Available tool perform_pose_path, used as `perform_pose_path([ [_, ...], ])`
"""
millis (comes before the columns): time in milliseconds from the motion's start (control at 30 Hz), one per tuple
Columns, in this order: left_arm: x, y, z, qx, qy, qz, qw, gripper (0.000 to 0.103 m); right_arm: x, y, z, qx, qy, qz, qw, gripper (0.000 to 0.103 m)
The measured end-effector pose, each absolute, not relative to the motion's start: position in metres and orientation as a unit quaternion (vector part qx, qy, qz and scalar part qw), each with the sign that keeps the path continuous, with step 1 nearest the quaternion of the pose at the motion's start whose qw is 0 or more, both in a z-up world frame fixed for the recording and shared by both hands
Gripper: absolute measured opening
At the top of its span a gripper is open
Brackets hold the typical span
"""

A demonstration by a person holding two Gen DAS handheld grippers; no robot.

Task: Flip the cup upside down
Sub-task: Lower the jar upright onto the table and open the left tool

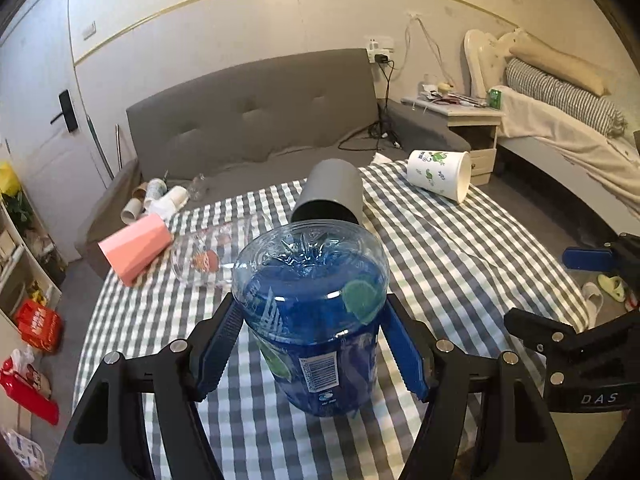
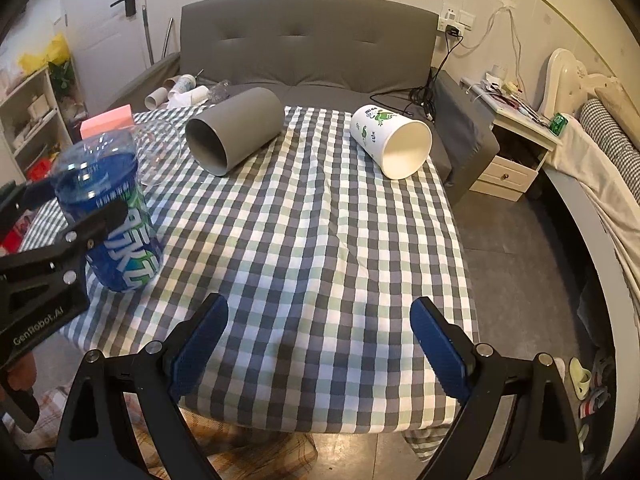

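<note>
Behind the blue cup [image 1: 316, 320] pinched by left gripper [image 1: 312, 344], glass [image 1: 200, 256] half-hidden; right gripper [image 2: 318, 344] spread.

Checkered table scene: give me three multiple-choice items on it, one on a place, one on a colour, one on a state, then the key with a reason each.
1. Where does the dinosaur-print white cup lie on the checkered tablecloth?
A. far right corner
B. near left edge
C. on the sofa

2. What colour is the large cylindrical cup lying on its side?
A. pink
B. grey
C. green

3. How does the blue plastic cup stand?
A. on its side
B. mouth up
C. base up, between the fingers of the left gripper

Key: 1 A, it lies by the cloth's far right corner near the nightstand. 2 B, its wall and rim are grey. 3 C, its moulded base faces up and both pads flank it; the right gripper is open and holds nothing.
</note>
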State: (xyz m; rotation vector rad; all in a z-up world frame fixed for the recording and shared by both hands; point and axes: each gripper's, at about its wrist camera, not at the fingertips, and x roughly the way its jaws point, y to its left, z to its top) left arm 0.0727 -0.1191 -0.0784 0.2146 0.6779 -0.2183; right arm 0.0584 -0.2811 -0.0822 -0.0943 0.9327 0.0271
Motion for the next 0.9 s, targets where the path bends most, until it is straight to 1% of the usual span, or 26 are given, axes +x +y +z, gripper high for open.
perform_pose_path([
  [33, 0.072, -0.119, -0.079, 0.104, 0.333, -0.107, 0.931, 0.073, 0.057, -0.280, -0.081, -0.046, 0.448, 0.013, 0.893, 0.093],
  [100, 0.070, -0.119, -0.080, 0.102, 0.337, -0.108, 0.930, 0.079, 0.055, -0.280, -0.079, -0.048, 0.446, 0.014, 0.893, 0.093],
  [300, 0.061, -0.121, -0.082, 0.109, 0.340, -0.114, 0.927, 0.080, 0.050, -0.280, -0.071, -0.049, 0.441, 0.011, 0.896, 0.093],
  [500, 0.059, -0.115, -0.070, 0.091, 0.336, -0.115, 0.930, 0.080, 0.041, -0.280, -0.055, -0.041, 0.426, 0.016, 0.904, 0.093],
  [533, 0.058, -0.113, -0.066, 0.086, 0.333, -0.115, 0.932, 0.081, 0.039, -0.279, -0.051, -0.039, 0.421, 0.018, 0.906, 0.093],
  [600, 0.056, -0.109, -0.057, 0.076, 0.323, -0.113, 0.936, 0.090, 0.035, -0.279, -0.043, -0.036, 0.411, 0.021, 0.911, 0.093],
  [733, 0.048, -0.099, -0.036, 0.059, 0.299, -0.111, 0.946, 0.090, 0.025, -0.277, -0.028, -0.025, 0.392, 0.026, 0.919, 0.093],
  [900, 0.034, -0.078, -0.007, 0.044, 0.264, -0.106, 0.958, 0.090, 0.003, -0.269, -0.005, -0.015, 0.345, 0.032, 0.938, 0.093],
])
